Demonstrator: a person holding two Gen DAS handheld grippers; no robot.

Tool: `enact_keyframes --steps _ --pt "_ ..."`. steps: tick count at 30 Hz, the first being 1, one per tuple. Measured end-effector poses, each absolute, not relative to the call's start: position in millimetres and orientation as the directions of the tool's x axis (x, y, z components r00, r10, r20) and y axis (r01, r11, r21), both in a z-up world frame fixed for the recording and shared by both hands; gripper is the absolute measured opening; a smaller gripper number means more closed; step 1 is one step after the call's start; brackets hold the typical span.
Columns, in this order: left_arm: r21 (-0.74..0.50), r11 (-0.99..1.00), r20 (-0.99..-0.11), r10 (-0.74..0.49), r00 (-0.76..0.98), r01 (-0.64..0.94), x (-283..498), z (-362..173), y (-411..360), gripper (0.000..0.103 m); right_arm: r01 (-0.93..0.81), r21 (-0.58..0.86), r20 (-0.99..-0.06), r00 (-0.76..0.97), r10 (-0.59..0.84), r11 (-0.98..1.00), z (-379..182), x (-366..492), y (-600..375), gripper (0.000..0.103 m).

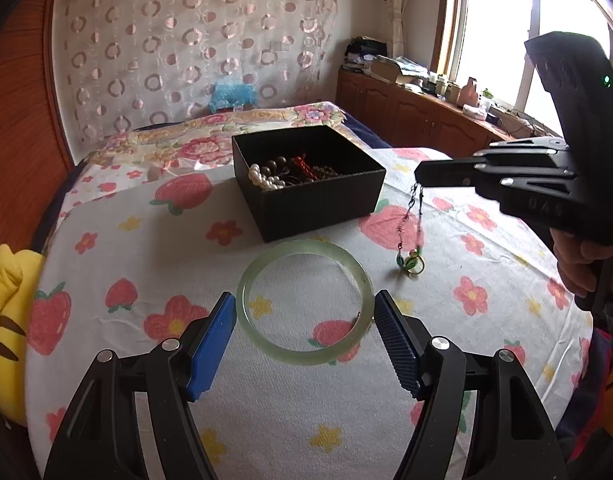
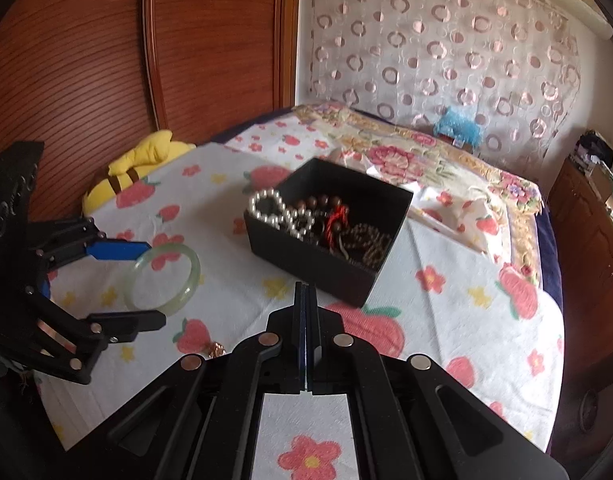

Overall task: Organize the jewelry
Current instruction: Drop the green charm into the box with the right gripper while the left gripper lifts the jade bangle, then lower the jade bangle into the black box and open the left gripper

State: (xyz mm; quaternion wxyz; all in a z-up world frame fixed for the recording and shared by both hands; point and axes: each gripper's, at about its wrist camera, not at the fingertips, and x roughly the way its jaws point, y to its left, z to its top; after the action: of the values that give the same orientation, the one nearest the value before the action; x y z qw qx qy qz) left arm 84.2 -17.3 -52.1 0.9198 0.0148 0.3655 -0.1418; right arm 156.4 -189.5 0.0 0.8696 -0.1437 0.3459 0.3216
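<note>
A pale green jade bangle (image 1: 305, 302) lies flat on the flowered cloth, between the open blue pads of my left gripper (image 1: 302, 320); the pads do not touch it. It also shows in the right wrist view (image 2: 162, 280). My right gripper (image 1: 420, 172) is shut on a thin dark necklace (image 1: 410, 220), whose green pendant (image 1: 411, 262) rests on the cloth. A black open box (image 1: 306, 184) behind the bangle holds pearls, brown beads and a red cord (image 2: 314, 216). In the right wrist view my right gripper (image 2: 305, 292) has its jaws pressed together; the necklace is hidden there.
The flowered cloth (image 1: 266, 420) covers a round table top. A yellow plush toy (image 1: 6, 320) lies at its left edge. A bed with a floral cover (image 2: 446, 168) is behind. A wooden cabinet (image 1: 406, 108) stands under the window at the right.
</note>
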Motion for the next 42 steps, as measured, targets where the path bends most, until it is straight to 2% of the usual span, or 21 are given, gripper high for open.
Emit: enact_keyframes --steps 22,42 --pt "-0.047 0.962 -0.628 -0.237 0.741 0.269 101.4 -19.1 -19.4 0.068 -0.61 -0.063 -0.606 0.652 0.456 0.79 50.6 195.4 -180.0 0.0" --pt "-0.018 0.971 -0.625 -0.196 0.756 0.237 147.8 -8.9 -15.3 0.068 -0.565 0.072 -0.669 0.584 0.46 0.822 10.8 250.7 -176.4 0.001"
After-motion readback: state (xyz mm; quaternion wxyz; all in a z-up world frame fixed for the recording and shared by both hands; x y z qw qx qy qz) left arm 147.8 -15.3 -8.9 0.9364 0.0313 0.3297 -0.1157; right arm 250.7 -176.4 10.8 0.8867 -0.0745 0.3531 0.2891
